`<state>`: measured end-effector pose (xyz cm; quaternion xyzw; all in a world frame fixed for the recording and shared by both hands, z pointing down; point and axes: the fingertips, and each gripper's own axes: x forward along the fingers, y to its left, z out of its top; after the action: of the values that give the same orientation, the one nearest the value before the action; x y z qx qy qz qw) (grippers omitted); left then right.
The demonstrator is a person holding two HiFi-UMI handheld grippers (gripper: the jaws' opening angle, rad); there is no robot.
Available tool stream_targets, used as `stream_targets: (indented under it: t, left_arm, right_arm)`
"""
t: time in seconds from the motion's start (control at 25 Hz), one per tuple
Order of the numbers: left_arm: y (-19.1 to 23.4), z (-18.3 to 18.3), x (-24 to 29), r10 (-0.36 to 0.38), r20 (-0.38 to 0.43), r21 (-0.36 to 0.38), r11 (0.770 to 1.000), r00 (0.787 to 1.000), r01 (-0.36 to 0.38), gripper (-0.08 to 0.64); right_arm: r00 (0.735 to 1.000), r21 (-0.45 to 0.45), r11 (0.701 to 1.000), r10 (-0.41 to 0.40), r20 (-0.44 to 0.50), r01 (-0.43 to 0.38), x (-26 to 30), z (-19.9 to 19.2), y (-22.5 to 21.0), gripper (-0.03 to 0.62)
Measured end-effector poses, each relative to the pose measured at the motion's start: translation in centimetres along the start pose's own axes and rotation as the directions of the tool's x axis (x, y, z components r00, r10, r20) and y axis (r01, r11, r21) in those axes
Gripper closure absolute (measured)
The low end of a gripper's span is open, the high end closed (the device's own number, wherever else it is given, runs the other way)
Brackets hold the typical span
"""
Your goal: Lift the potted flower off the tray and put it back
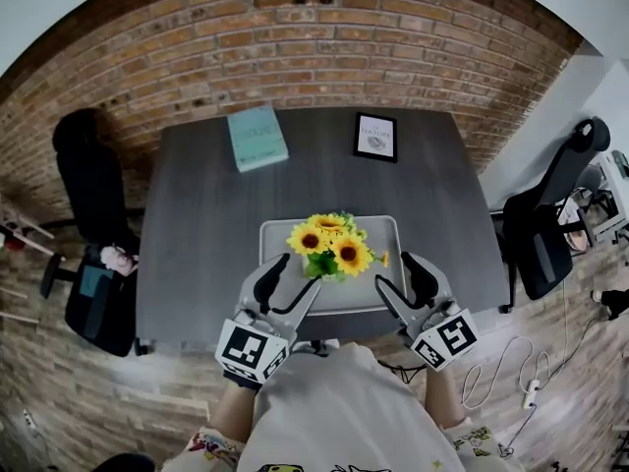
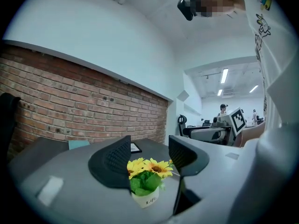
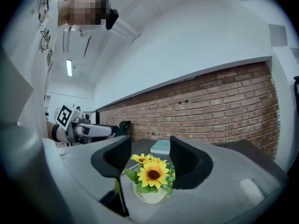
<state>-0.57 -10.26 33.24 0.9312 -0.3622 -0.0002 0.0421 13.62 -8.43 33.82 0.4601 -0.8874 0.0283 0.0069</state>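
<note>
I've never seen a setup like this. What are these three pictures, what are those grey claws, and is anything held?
No robot: a person holds a two-jaw gripper in each hand. The head view is from a camera on their head, looking down; the left gripper and right gripper enter from below. The other two views come from a camera on each gripper, looking along its jaws. On the dark table lie a teal book, a framed picture and a grey tray with the potted flower standing on it. The grippers flank the flower, jaws apart; nothing is held.
</note>
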Motion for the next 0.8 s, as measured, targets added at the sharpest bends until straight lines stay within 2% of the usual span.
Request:
stream_targets:
  t: [0.28, 0.52, 0.8]
  left_arm:
    - [-0.4, 1.2, -1.3, 0.041, 0.019, -0.032, 0.999, 0.999, -0.040, 0.345]
    - [-0.3, 0.3, -2.3, 0.067, -0.003, -0.063, 0.996, 0.998, -0.067, 0.416]
    - [-0.4, -0.4, -3.0, 0.086, -0.020, -0.090, 0.992, 0.996, -0.088, 0.486]
  right_arm:
    - [0.999, 0.018, 1.000, 0.011, 0.044, -0.012, -0.2, 1.5, 0.7, 0.418]
    - [0.999, 0.038, 0.999, -0.005, 0.053, 0.003, -0.7, 1.4, 1.1, 0.511]
    - [0.999, 0.063, 0.998, -0.011, 0.041, 0.008, -1.2, 0.9, 1.3, 0.591]
